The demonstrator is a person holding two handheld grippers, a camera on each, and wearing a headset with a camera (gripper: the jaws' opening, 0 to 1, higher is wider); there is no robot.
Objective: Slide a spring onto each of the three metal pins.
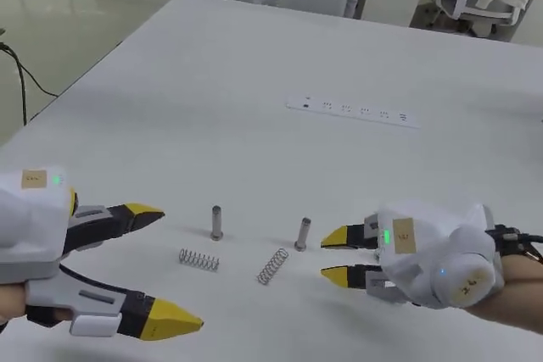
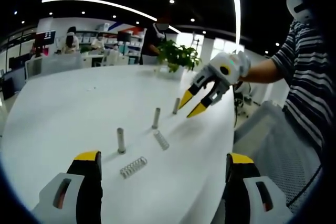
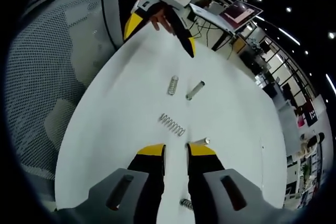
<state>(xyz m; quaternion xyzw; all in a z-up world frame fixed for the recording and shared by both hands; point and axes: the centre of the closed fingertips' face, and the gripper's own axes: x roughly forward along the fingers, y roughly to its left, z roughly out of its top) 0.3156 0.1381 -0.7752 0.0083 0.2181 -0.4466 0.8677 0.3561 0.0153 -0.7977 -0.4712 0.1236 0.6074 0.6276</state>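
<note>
Beside right gripper [image 2: 186, 111], left gripper view: third pin [image 2: 176, 106].

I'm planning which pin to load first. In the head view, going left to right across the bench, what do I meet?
left gripper → first pin → tilted spring → second pin → right gripper. The flat spring overlaps the first pin sideways, so it is left out.

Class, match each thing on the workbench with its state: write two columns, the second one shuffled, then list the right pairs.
1 left hand-held gripper
2 metal pins
3 springs
4 right hand-held gripper

A lying on their sides
B jaws wide apart
C jaws a little apart
D standing upright

Pairs: 1-B, 2-D, 3-A, 4-C
</note>
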